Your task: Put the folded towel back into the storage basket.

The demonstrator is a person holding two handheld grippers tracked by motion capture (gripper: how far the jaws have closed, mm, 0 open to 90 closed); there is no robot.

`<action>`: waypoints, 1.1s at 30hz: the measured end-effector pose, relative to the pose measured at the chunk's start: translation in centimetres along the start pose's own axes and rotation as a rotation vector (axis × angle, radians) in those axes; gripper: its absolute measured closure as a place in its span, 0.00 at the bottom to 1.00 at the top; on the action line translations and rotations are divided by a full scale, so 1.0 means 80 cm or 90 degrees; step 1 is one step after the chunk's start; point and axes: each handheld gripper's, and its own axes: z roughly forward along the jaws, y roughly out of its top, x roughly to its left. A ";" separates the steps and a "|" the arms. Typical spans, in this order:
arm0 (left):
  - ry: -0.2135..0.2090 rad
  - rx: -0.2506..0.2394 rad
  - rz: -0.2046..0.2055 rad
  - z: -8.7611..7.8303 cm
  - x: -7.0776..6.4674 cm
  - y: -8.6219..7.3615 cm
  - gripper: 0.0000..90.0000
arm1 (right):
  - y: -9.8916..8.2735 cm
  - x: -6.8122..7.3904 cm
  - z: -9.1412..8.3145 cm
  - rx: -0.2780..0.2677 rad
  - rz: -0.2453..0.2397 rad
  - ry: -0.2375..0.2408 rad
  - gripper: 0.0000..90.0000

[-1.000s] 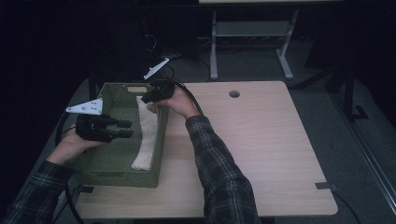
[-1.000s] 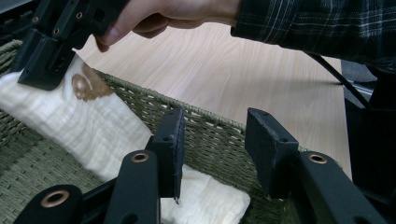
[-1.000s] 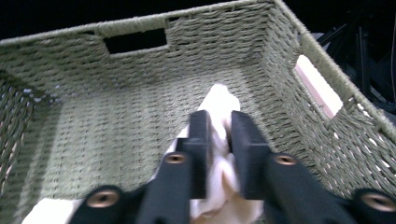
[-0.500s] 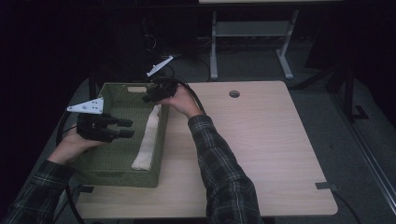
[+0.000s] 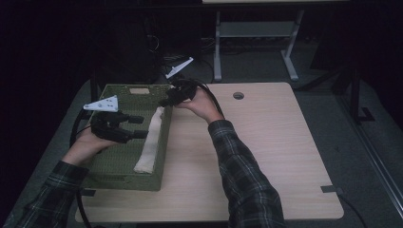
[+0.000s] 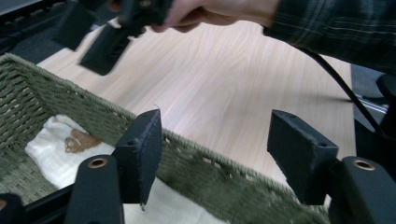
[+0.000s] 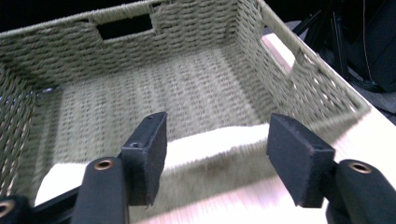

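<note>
Now, landmark = the green woven basket (image 5: pixel 124 164), which sits at the left end of the bench (image 5: pixel 266 156). A cream cloth (image 5: pixel 149 142), folded long, lies inside the basket along its right wall, running from near the front corner toward the far end. The left gripper view shows a brown mark on the cloth's far part.

Left gripper (image 5: pixel 139 127): hovers over the basket's middle, just left of the cloth, jaws pointing toward the right wall. Jaws have just been opening and stand well apart w/ nothing between them; in the left gripper view (image 6: pixel 212 158) the basket wall and bench show through the gap.

Right gripper (image 5: pixel 167 100): at the basket's far right corner, above the rim, tips aimed down-left at the cloth's far end. Jaws also just been opening, now wide, not touching the cloth. In the right gripper view (image 7: pixel 215 154) the cloth and the near wall lie below the gap; the picture is blurred.

Both sleeves are plaid.
</note>
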 end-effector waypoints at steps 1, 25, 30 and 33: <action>0.006 0.002 0.001 0.003 -0.001 0.002 0.36 | -0.003 0.000 -0.005 0.003 -0.002 -0.003 0.40; 0.090 0.007 0.001 0.103 -0.060 0.056 0.30 | -0.124 0.001 -0.142 -0.032 0.045 -0.086 0.30; 0.090 0.010 0.013 0.139 -0.082 0.057 0.30 | -0.160 0.008 -0.164 -0.033 0.060 -0.113 0.29; 0.091 0.015 0.022 0.160 -0.093 0.055 0.30 | -0.181 0.012 -0.174 -0.036 0.071 -0.126 0.28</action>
